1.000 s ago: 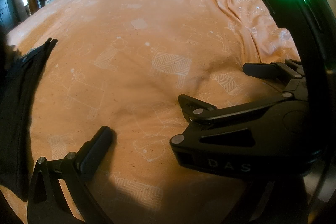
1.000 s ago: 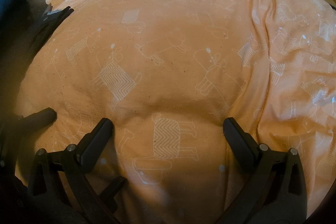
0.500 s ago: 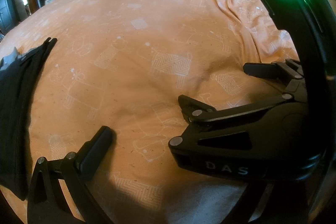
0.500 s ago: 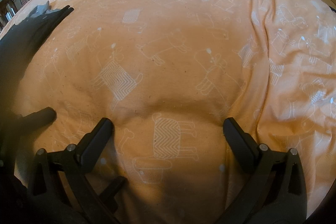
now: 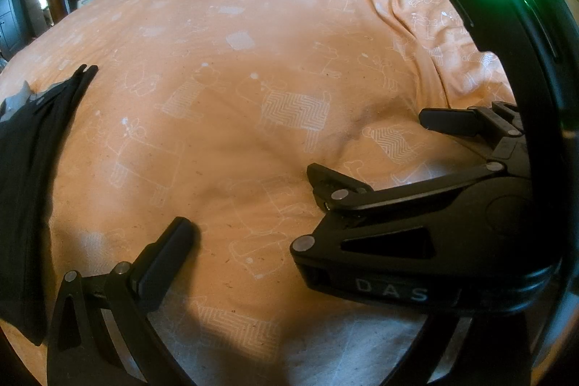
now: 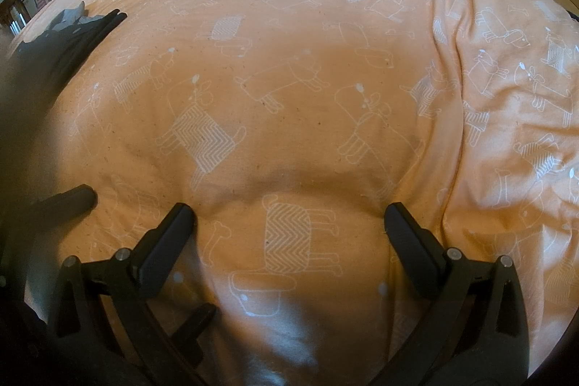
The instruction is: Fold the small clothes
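Black fabric, the small garment (image 5: 25,176), lies flat at the far left of the bed (image 5: 253,24), well apart from both tongs. Right tongs (image 6: 287,216) gape wide, empty, resting on the orange duvet w/ dog print. Left tongs (image 5: 253,216) look wide too, though only one finger shows clearly. Garment prob. light, limp, no stiffness; best pinched at a corner or hem edge (image 5: 85,71), both sides lifted together.

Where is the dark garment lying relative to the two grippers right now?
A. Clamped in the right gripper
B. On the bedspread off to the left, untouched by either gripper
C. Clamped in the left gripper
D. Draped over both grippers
B: the dark garment lies at the left edge of the orange bedspread, while the right gripper and left gripper are open over bare fabric.
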A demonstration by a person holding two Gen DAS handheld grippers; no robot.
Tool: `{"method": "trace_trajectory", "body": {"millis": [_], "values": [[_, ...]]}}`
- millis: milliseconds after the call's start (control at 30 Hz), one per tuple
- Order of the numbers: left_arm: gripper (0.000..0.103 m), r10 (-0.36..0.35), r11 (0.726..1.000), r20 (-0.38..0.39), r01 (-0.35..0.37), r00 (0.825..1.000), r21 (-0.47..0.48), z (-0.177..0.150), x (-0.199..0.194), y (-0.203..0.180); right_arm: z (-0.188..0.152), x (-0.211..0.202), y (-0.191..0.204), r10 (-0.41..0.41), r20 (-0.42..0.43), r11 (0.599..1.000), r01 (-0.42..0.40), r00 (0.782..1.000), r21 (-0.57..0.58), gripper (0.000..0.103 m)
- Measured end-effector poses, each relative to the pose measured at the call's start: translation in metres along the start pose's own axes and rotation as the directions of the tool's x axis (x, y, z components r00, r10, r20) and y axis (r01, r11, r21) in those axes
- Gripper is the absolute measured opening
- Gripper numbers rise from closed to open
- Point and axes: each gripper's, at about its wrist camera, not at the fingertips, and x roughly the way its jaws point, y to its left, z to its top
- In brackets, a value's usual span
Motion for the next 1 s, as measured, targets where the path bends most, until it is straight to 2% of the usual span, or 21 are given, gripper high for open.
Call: {"method": "trace_trajectory", "body": {"millis": [1000], "values": [[0.103,0.0,1.0,0.002,0.0,1.0,0.002,0.0004,0.0013,-0.0015,0.0012,0.0001,0.0007,0.0,-0.001,1.0,0.0,1.0,0.0,0.103]]}}
